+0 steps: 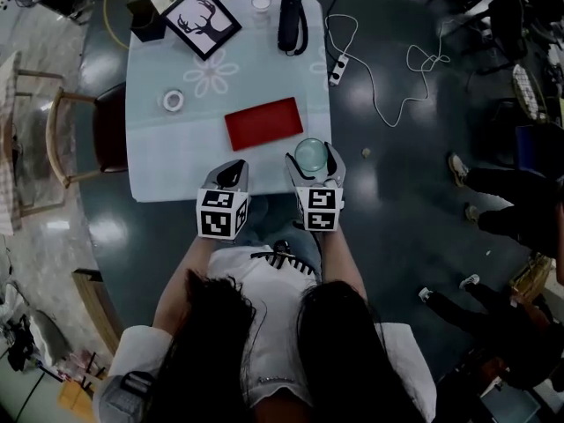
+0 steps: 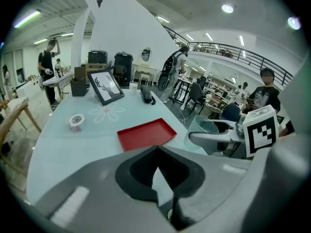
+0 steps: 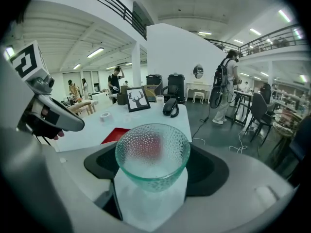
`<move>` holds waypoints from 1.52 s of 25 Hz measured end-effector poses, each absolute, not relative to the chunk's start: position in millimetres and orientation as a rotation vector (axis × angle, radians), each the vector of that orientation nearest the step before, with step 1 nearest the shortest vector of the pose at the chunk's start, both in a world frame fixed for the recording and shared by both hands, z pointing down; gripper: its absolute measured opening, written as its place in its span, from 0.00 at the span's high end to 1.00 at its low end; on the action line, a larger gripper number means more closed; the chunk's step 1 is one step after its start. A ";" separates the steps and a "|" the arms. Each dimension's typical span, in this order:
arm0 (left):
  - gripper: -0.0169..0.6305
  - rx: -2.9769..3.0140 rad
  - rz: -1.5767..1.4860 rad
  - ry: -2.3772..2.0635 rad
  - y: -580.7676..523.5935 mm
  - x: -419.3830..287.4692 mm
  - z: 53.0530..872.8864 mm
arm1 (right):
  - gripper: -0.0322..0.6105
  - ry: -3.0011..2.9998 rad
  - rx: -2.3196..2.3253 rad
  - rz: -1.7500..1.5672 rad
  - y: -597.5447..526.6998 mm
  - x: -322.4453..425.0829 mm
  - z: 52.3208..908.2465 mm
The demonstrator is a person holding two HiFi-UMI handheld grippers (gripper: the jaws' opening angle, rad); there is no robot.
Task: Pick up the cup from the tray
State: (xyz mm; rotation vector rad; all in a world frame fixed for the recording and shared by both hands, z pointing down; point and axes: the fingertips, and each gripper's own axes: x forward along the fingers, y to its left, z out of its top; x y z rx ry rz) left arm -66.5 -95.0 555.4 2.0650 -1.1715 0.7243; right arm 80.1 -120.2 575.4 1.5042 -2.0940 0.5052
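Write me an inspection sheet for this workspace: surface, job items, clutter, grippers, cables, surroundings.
Surface: table under a pale cloth with a flower print; no spills seen.
Job's things: red tray lies empty on the table; glass cup is off it, held upright.
Clutter: tape roll, framed deer picture, telephone and dark box, all beyond the tray.
Grippers: right gripper has its jaws on the cup, above the table's near edge; left gripper has its jaws together, empty.
Cables: power strip and white cable on the floor right of the table.
Surroundings: wooden chair at the table's left; bystanders' legs at right.
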 end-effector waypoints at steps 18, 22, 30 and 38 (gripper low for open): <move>0.97 2.078 0.662 -1.225 -85.4 -66.5 541.7 | 0.30 -2.078 1.511 0.497 -107.3 86.5 605.6; 0.97 2.067 0.677 -1.235 -82.4 -70.8 545.7 | 0.30 -2.085 1.525 0.490 -106.1 87.4 606.1; 0.97 2.084 0.737 -1.228 -68.3 -73.0 550.1 | 0.30 -2.081 1.543 0.451 -105.0 86.1 605.2; 0.97 2.032 0.819 -1.242 -49.1 -85.1 564.7 | 0.30 -2.033 1.575 0.447 -101.6 90.9 611.1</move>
